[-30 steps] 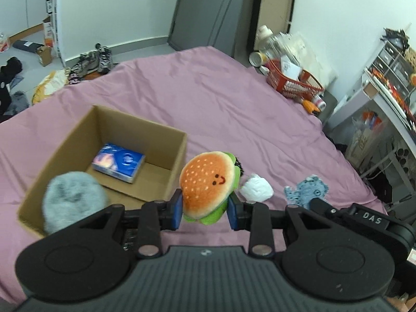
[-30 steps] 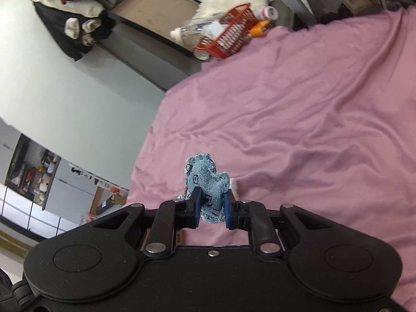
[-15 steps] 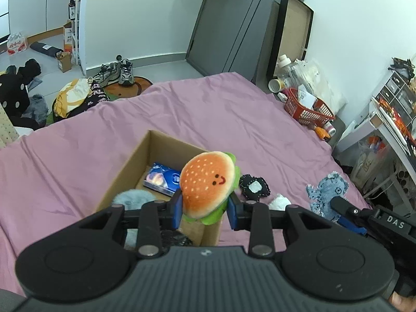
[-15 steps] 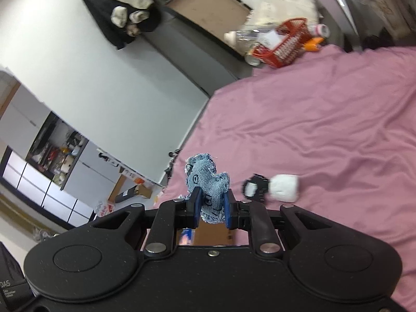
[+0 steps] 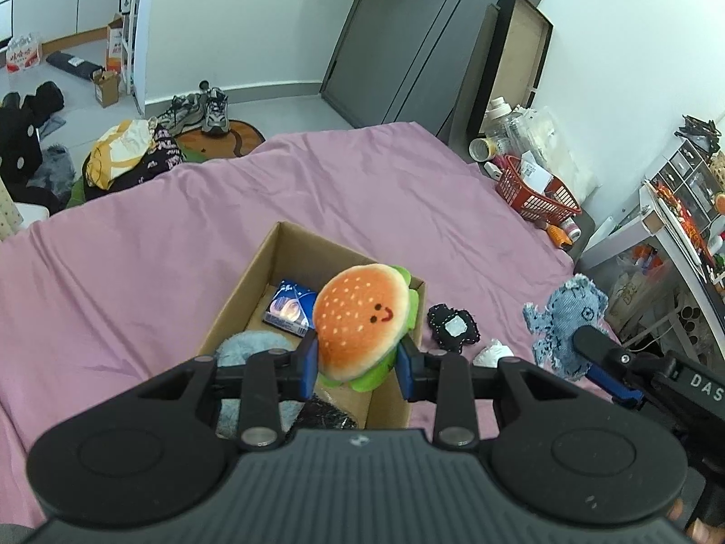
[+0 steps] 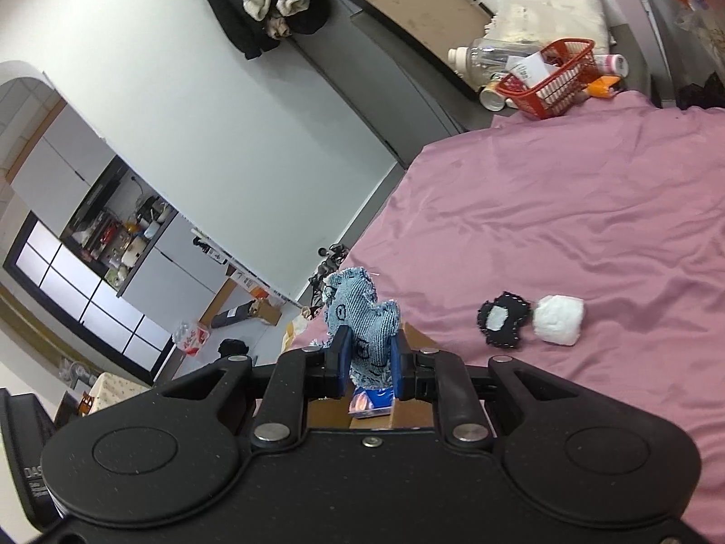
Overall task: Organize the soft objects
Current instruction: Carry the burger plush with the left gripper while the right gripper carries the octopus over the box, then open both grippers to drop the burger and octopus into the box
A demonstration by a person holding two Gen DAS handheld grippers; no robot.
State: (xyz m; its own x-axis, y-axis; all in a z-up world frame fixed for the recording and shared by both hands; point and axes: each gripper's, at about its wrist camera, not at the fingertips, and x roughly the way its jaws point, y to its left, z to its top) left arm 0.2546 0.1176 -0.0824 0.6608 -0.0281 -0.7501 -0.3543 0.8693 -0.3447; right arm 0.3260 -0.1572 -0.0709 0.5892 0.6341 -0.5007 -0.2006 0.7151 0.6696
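Note:
My left gripper (image 5: 358, 362) is shut on a plush hamburger (image 5: 360, 324), held above the open cardboard box (image 5: 253, 288) on the pink bed. Inside the box lie a blue tissue pack (image 5: 290, 308), a grey fluffy toy (image 5: 253, 349) and something dark. My right gripper (image 6: 369, 365) is shut on a blue denim toy (image 6: 362, 322), which also shows at the right of the left wrist view as the denim toy (image 5: 566, 322). A black patch toy (image 5: 453, 326) and a white soft lump (image 5: 491, 353) lie on the bed right of the box.
The pink bed sheet (image 5: 158, 245) spreads wide to the left and behind the box. A red basket (image 5: 534, 190) with bottles stands off the bed's far right corner. Clothes and shoes (image 5: 199, 109) litter the floor beyond. A desk (image 5: 679, 245) stands at the right.
Both grippers have risen and drawn back, each keeping its toy. In the left view the box slid under the hamburger. In the right view the black and white toys and the box came into sight.

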